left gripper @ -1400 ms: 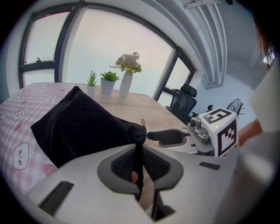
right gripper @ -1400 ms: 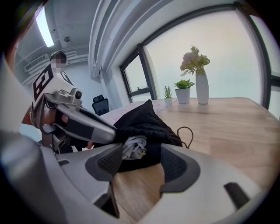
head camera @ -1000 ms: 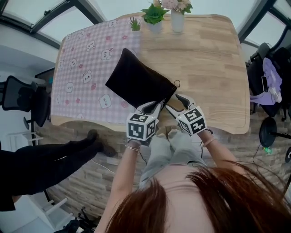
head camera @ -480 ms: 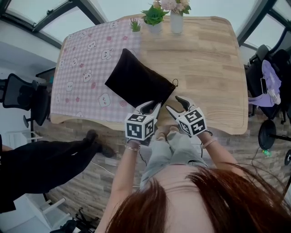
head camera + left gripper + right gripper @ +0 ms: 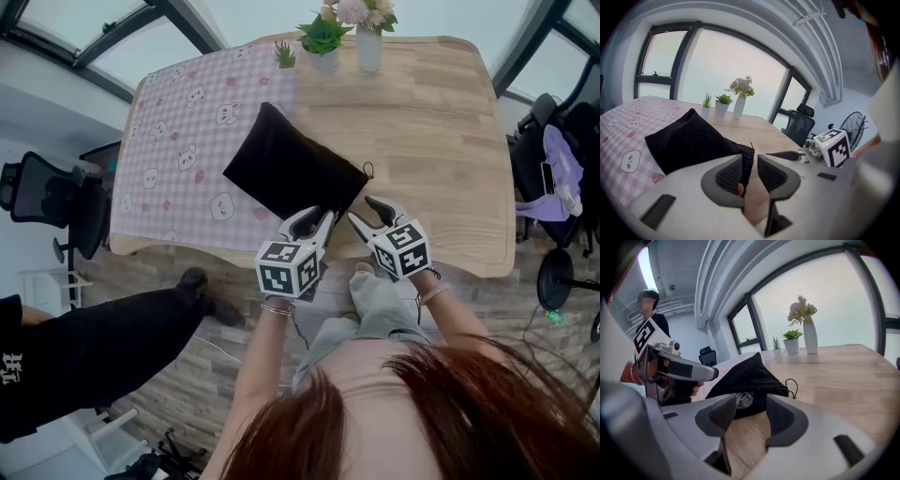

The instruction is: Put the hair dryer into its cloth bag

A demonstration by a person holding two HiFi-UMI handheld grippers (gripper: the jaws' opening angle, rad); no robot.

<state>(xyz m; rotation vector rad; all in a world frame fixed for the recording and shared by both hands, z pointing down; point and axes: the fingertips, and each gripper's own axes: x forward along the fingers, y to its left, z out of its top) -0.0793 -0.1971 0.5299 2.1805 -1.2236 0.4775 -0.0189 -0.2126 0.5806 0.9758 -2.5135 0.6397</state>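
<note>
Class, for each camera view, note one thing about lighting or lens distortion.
Head view: even daylight, table edges bow. Left gripper view: fisheye circle with black corners, window washed out. Right gripper view: same fisheye, vase backlit by pale sky.

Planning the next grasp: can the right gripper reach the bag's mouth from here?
Probably yes: the right gripper points at the mouth of the bag with only bare table between. Its jaws, apart and empty, have just been closing.

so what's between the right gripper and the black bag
Only bare wooden table, as the right gripper view shows. The right gripper, whose jaws have just been closing with nothing between them, sits short of the black bag.
</note>
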